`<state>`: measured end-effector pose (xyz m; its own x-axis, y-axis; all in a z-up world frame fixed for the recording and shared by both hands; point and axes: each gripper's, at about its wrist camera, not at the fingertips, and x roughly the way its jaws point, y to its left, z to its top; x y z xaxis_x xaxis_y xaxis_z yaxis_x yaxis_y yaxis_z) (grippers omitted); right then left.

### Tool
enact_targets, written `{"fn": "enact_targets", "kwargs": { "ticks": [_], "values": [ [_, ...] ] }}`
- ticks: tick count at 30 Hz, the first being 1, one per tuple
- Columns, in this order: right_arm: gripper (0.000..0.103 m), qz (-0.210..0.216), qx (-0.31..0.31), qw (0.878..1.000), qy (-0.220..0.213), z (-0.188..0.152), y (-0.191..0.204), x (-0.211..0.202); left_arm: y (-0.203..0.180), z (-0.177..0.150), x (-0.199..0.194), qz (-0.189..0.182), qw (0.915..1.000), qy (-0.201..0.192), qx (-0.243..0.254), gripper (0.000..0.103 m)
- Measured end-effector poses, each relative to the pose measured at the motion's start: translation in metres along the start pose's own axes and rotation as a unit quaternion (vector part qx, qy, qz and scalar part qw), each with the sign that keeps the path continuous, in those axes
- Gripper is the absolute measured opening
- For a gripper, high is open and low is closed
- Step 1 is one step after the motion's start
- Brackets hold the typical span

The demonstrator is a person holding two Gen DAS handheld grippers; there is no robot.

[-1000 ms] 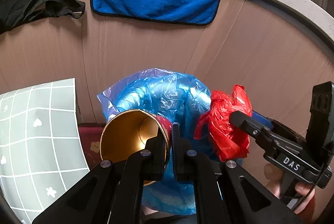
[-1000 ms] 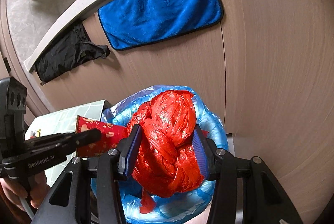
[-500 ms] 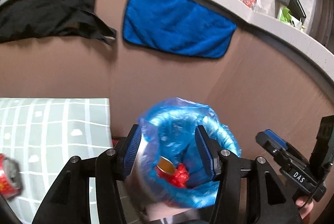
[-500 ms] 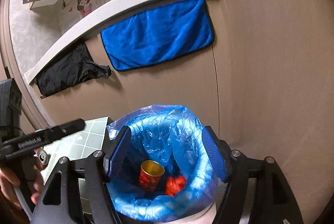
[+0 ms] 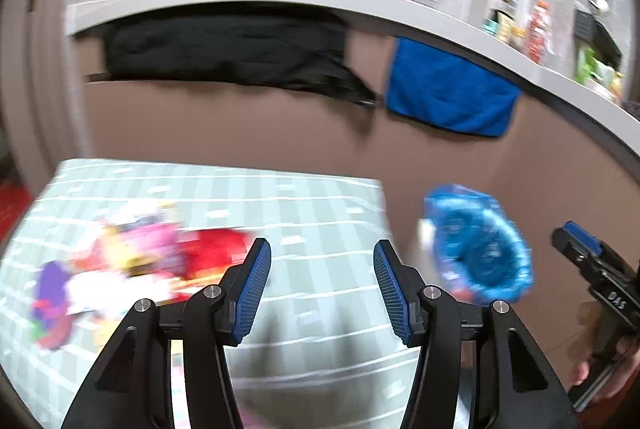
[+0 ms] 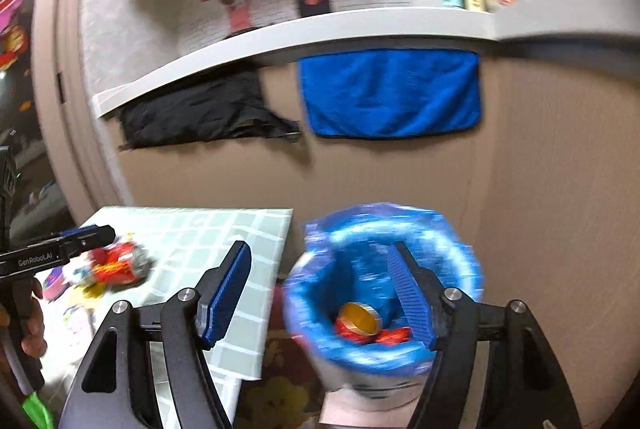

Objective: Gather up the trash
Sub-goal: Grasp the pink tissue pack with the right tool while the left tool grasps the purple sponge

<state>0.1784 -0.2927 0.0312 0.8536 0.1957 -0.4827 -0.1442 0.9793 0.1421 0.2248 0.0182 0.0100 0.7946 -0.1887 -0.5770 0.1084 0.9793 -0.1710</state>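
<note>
Both tongs released, spread wide, gripping nothing.

Left tongs (image 5: 322,283) over checked surface (image 5: 320,213), right of blurred trash pile (image 5: 136,261). Right tongs (image 6: 320,289) above blue-lined bin (image 6: 460,257), beside surface; gold-rimmed red can (image 6: 358,321) and red bag (image 6: 394,335) inside bin.

Blue towel (image 6: 390,93) beside black cloth (image 6: 200,113)

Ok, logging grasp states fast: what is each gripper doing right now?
Left gripper: jaws open, holding nothing.
Right gripper: jaws open, holding nothing.
</note>
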Motion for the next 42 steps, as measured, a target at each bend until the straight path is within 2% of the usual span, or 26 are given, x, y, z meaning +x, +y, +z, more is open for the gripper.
{"fn": "enact_targets", "kwargs": {
  "ticks": [4,8,11,17,20,25,34,35,37,42],
  "values": [
    [0.068,0.044,-0.02,0.999,0.015,-0.006,0.049,0.004,0.063,-0.014,-0.038,0.047,0.9979,-0.018,-0.041,0.054],
    [0.068,0.098,-0.031,0.994,0.038,-0.014,0.089,0.011,0.123,-0.033,-0.078,0.104,0.9907,-0.039,-0.078,0.054],
    [0.068,0.148,-0.049,0.986,0.061,-0.022,0.128,0.019,0.158,-0.048,-0.1,0.142,0.9844,-0.047,-0.093,0.054],
    [0.068,0.207,-0.107,0.967,0.103,-0.046,0.202,0.038,0.208,-0.077,-0.106,0.149,0.9808,-0.024,-0.123,0.054],
    [0.068,0.256,-0.138,0.946,0.142,-0.062,0.24,0.051,0.222,-0.09,-0.099,0.143,0.9809,-0.011,-0.131,0.054],
    [0.068,0.247,-0.2,0.933,0.166,-0.086,0.281,0.067,0.236,-0.1,-0.086,0.129,0.9818,0.005,-0.139,0.054],
    [0.068,0.227,-0.225,0.918,0.234,-0.112,0.3,0.111,0.251,-0.094,-0.06,0.101,0.9838,0.027,-0.146,0.054],
    [0.061,0.232,-0.225,0.915,0.241,-0.114,0.301,0.113,0.249,-0.092,-0.055,0.103,0.9842,0.029,-0.141,0.054],
    [0.049,0.236,-0.221,0.916,0.237,-0.113,0.297,0.109,0.247,-0.089,-0.05,0.103,0.9855,0.03,-0.131,0.054],
    [0.049,0.21,-0.211,0.935,0.196,-0.094,0.278,0.09,0.237,-0.08,-0.04,0.105,0.9888,0.03,-0.102,0.054]
  ]
}}
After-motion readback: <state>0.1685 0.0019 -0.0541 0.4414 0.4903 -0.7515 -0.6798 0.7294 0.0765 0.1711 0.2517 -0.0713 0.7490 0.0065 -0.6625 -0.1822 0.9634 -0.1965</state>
